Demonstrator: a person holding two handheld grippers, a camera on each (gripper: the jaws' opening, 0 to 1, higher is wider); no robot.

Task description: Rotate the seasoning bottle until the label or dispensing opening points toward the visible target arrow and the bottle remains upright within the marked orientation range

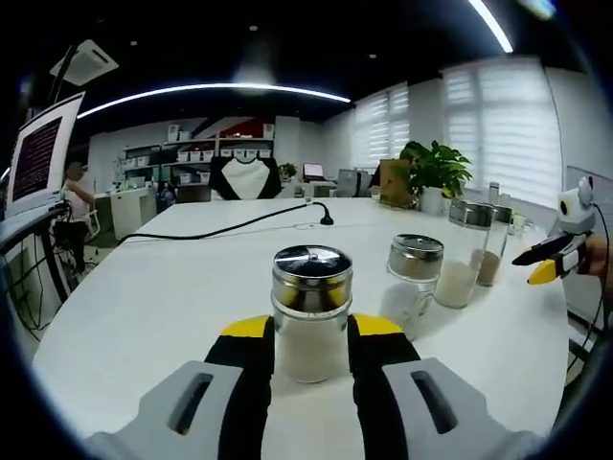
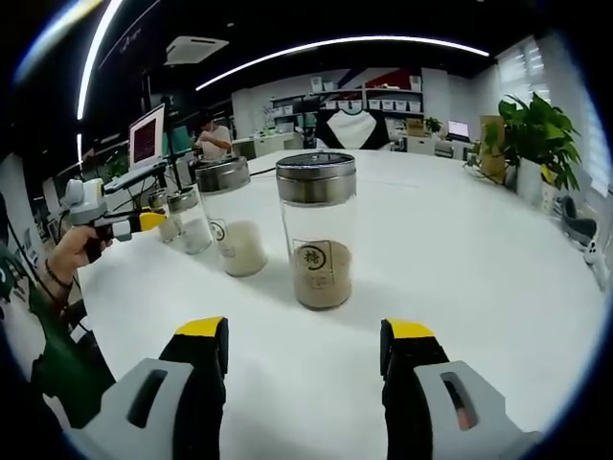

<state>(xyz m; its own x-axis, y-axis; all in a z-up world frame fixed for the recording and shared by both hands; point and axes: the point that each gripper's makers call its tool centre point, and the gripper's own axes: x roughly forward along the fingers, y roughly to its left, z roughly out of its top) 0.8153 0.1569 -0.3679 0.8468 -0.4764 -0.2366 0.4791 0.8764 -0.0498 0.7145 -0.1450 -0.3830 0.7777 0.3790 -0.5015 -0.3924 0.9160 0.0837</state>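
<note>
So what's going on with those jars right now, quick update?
Left hand-held gripper closed around white-powder seasoning jar, upright. Right hand-held gripper open, short of the brown-powder jar. No target arrow visible.

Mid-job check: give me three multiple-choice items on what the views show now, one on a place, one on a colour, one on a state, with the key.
1. Where is the jar with the white filling in the left gripper view?
A. Between the left gripper's jaws
B. Beside the plant
C. Lying on the cable

2. What colour is the filling in the jar nearest the right gripper?
A. Green
B. Brownish tan
C. Black

3. How is the right gripper set?
A. Shut on a jar
B. Open, holding nothing
C. Shut on a cable

Key: 1 A, the jar with the white filling stands upright between the left gripper jaws. 2 B, the nearest jar holds tan grains. 3 B, the right gripper jaws stand apart, short of that jar.
</note>
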